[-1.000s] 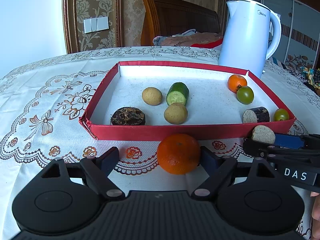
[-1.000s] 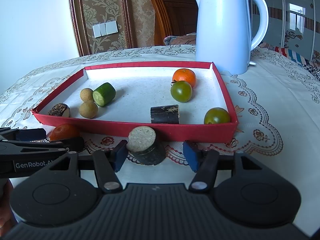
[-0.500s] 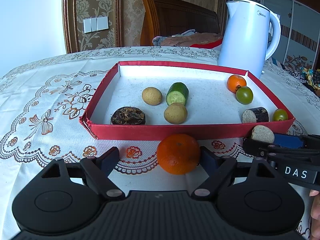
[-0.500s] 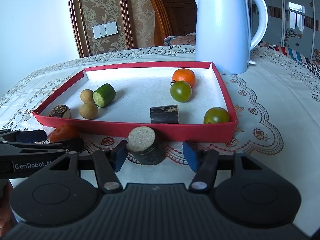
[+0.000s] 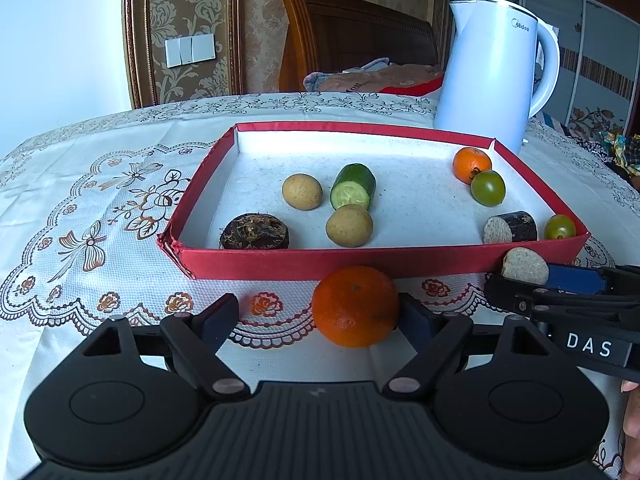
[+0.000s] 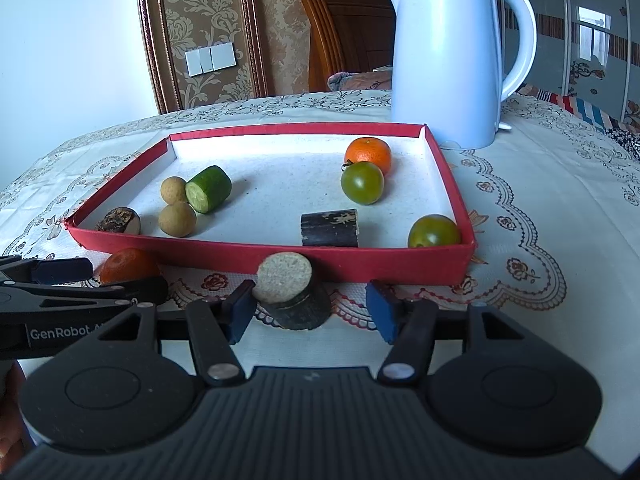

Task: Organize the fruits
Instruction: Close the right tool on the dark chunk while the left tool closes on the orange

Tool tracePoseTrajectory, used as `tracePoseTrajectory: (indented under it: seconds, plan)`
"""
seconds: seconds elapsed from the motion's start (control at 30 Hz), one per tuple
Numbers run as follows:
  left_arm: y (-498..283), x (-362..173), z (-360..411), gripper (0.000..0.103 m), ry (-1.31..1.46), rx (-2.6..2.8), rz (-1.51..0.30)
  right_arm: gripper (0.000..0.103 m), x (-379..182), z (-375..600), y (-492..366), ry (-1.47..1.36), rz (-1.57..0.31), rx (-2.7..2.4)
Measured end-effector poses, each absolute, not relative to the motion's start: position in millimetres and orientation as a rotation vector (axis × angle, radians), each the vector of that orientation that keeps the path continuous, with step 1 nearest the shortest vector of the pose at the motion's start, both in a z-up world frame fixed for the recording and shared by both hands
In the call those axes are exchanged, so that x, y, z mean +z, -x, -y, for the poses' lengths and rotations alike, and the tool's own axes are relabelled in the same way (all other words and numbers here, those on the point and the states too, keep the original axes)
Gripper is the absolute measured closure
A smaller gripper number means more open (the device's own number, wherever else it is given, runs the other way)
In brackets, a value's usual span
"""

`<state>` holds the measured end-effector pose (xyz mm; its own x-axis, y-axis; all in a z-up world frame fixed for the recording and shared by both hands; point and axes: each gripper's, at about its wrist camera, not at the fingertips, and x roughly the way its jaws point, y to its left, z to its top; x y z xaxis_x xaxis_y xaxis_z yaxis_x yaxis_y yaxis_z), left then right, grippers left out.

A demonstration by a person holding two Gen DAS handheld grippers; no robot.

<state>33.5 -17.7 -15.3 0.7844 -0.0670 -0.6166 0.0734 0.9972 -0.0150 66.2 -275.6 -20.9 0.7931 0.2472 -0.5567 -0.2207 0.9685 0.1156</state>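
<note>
A loose orange point(image 5: 354, 306) lies on the tablecloth in front of the red tray point(image 5: 360, 262). My left gripper point(image 5: 318, 318) is open around it: the orange rests against the right finger and the left finger stands well clear. In the right wrist view a dark cane piece point(image 6: 294, 294) with a pale cut end sits between the fingers of my right gripper point(image 6: 311, 312), close to the left pad and apart from the right pad; that gripper is open too. The tray holds two tan round fruits, a cucumber piece point(image 5: 354, 188), a small orange point(image 5: 471, 165), two green tomatoes and two dark pieces.
A white electric kettle point(image 5: 492, 72) stands behind the tray's far right corner. The table wears a lace-patterned cloth point(image 5: 100, 208). A wooden headboard and bedding lie beyond the table. Both grippers sit side by side at the tray's near wall.
</note>
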Motion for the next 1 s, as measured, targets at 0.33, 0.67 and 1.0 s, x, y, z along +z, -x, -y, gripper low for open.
tracePoseTrajectory:
  seconds: [0.33, 0.67, 1.0]
  plan:
    - [-30, -13, 25, 0.044, -0.054, -0.125, -0.65, 0.054, -20, 277, -65, -0.051, -0.596, 0.272]
    - [-27, -13, 27, 0.06, -0.058, -0.161, -0.646, 0.066, -20, 275, -65, -0.042, -0.591, 0.299]
    - [-27, -12, 24, 0.061, -0.04, -0.161, -0.65, 0.068, -20, 278, -61, -0.055, -0.574, 0.297]
